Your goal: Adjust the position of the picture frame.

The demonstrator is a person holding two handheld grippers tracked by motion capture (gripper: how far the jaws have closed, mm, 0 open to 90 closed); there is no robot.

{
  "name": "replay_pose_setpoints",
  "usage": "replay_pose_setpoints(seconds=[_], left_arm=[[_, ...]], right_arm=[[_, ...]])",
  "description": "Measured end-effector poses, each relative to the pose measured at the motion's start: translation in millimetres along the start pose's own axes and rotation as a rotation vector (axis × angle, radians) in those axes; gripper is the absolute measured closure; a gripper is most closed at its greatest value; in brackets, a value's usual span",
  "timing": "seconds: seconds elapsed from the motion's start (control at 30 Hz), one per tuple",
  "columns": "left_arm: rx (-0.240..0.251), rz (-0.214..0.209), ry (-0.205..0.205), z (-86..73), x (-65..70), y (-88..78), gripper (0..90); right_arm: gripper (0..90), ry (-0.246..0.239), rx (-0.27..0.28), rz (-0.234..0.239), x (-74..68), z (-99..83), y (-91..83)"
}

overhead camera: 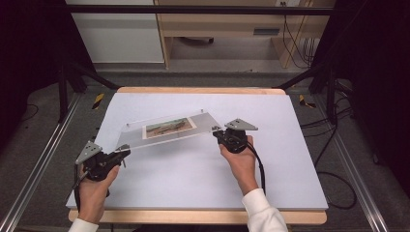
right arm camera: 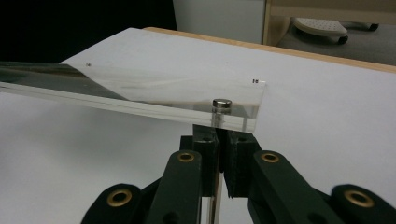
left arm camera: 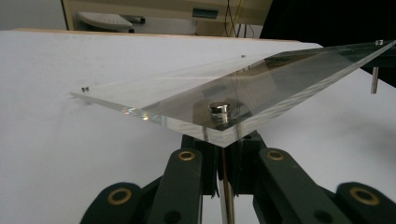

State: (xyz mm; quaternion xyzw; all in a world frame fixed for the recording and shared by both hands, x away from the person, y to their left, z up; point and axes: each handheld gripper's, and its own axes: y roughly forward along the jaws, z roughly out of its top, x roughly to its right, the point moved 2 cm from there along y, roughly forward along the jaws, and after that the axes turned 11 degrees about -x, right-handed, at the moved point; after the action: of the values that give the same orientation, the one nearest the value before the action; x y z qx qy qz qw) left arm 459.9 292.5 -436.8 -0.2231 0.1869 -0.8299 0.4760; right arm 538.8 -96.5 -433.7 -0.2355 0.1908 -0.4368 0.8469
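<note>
A clear acrylic photo frame [overhead camera: 167, 129] with a small picture [overhead camera: 169, 126] in its middle hangs tilted above the white table, its right end higher. My left gripper [overhead camera: 123, 152] is shut on the thin metal post [left arm camera: 227, 186] under the frame's near left corner, below a round bolt head [left arm camera: 218, 108]. My right gripper [overhead camera: 218, 134] is shut on the post [right arm camera: 215, 122] at the frame's right corner, under its bolt head [right arm camera: 222, 103]. In the left gripper view the frame [left arm camera: 187, 93] slopes up to the right, and another post [left arm camera: 374, 80] hangs at its far corner.
The white table top [overhead camera: 193, 169] has a wooden edge [overhead camera: 193, 216] at the front. Metal rails [overhead camera: 43, 159] run along both sides. Black cables [overhead camera: 333, 179] lie on the floor at the right. A wooden cabinet [overhead camera: 217, 24] stands beyond the table.
</note>
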Motion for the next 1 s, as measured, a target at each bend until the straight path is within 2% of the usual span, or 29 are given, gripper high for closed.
replay_pose_setpoints(seconds=[0.1,0.27,0.53,0.57,0.73,0.77,0.8,1.0], left_arm=[[-0.001,-0.008,-0.001,1.6,4.7,3.3,82.4],[0.005,-0.017,0.025,10.3,13.8,11.1,82.5],[0.009,-0.055,0.07,28.2,31.1,37.2,82.3],[0.013,-0.07,0.082,33.2,37.2,44.9,82.3],[0.015,-0.1,0.095,39.5,47.8,57.9,82.3],[0.017,-0.122,0.094,41.2,51.8,62.9,82.3],[0.017,-0.131,0.095,42.4,54.3,66.0,82.5],[0.016,-0.157,0.124,47.8,66.1,79.5,82.4]], right_arm=[[84.9,0.003,0.007,-0.012,3.5,-2.3,-6.1],[84.8,0.019,0.024,-0.037,12.9,-8.2,-21.8],[84.7,0.044,0.051,-0.099,32.3,-14.8,-49.3],[84.7,0.051,0.058,-0.111,35.7,-16.3,-53.9],[84.7,0.064,0.07,-0.152,45.4,-21.8,-68.9],[84.7,0.065,0.07,-0.158,47.0,-23.0,-71.9],[84.6,0.081,0.075,-0.182,52.1,-27.5,-80.9],[84.6,0.099,0.079,-0.206,60.8,-36.1,-92.1]])
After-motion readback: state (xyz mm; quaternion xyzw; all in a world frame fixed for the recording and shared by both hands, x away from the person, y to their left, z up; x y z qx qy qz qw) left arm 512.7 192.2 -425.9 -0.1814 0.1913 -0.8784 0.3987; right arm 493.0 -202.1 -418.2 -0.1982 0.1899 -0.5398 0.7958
